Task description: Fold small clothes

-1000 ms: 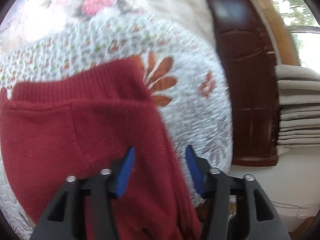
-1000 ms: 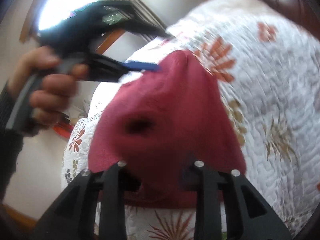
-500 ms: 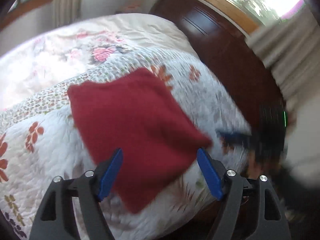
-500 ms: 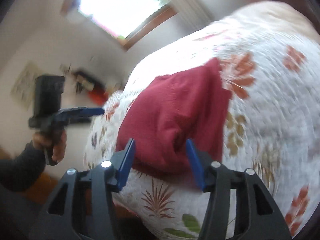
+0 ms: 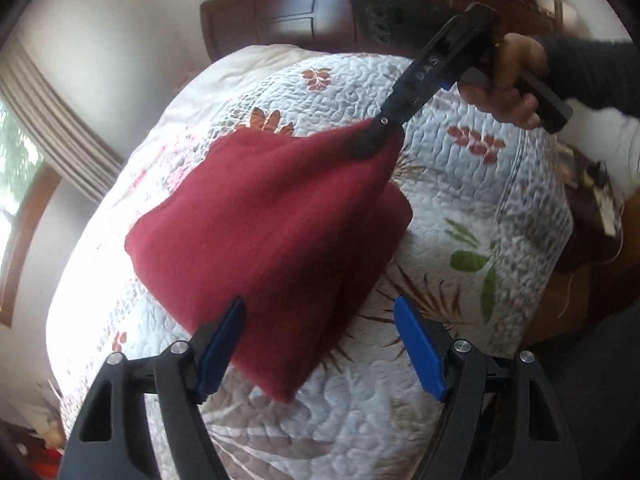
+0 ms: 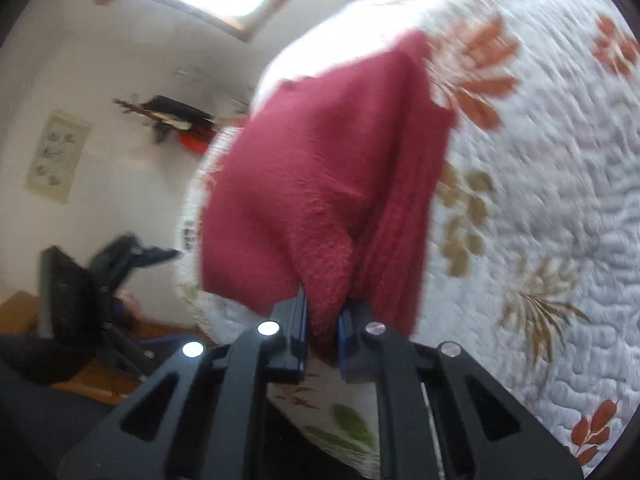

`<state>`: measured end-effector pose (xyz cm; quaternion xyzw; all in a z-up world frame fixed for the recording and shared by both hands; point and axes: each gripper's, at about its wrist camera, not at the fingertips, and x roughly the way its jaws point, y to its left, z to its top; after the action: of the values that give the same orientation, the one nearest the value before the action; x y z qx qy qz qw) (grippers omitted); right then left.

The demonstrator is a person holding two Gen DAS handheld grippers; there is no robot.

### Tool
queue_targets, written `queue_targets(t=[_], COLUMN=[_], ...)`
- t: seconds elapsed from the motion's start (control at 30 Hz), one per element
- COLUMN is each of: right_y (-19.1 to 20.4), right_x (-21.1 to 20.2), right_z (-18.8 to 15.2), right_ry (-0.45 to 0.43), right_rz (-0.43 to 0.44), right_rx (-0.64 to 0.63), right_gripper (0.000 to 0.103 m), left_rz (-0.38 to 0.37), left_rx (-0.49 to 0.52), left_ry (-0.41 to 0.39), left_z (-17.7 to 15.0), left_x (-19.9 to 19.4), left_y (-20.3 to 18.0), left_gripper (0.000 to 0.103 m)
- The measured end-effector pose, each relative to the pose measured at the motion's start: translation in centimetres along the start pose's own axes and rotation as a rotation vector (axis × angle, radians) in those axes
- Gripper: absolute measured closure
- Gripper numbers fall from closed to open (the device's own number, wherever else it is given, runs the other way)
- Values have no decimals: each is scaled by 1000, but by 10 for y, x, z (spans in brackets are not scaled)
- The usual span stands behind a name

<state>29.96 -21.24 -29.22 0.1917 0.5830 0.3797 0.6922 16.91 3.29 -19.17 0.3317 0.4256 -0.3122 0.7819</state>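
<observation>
Right tool (image 6: 322, 330) pinches a corner of the folded dark-red fleece garment (image 5: 272, 224), lifting it off the quilted floral bedspread (image 5: 460, 216); left tool (image 5: 320, 344) hovers open-jawed above it.

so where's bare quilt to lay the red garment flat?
Bare quilt lies right of the garment, out to the seam, and below its near corner. The right gripper pinches the far corner; the open left gripper straddles the near edge, so that strip is crowded.
</observation>
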Motion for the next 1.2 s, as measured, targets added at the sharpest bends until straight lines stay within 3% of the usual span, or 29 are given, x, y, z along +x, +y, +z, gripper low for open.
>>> queue_targets(t=[0.03,0.13,0.27,0.33,0.43,0.57,0.8,0.83,0.93,1.0,1.03,1.1,1.2], right_y=[0,12,6,3,5,12,9,9,7,9,13,23,15], right_x=[4,-11,-22,-5,18,16,47,51,62,55,48,28,33], right_z=[-3,-11,-44,-66,-76,-91,-73,-70,-69,-77,-82,-90,-100], right_ry=[6,-74,-175,-186,-215,-286,-339,-349,-334,-355,-367,-397,-372], right_rz=[-38,-11,68,164,225,232,262,275,285,305,313,358,393], right_rx=[-3,20,207,325,398,459,519,526,536,562,559,569,649], right_gripper=[69,68,67,67,65,43,42,43,94,96,96,96,96], left_rz=[10,93,159,142,83,80,54,53,43,9,-29,-122,-272], left_rx=[8,57,96,90,41,40,79,86,94,78,66,40,-44], left_ry=[10,33,11,17,22,26,39,42,56,66,73,82,21], left_z=[0,-8,-10,-10,-9,-11,-15,-15,-16,-16,-16,-15,-4], left_x=[5,15,14,16,20,21,32,32,38,40,37,28,-5], left_y=[1,0,-3,-1,6,9,3,2,2,4,5,8,23], left_gripper=[26,27,27,29,30,30,30,30,30,36,47,55,55])
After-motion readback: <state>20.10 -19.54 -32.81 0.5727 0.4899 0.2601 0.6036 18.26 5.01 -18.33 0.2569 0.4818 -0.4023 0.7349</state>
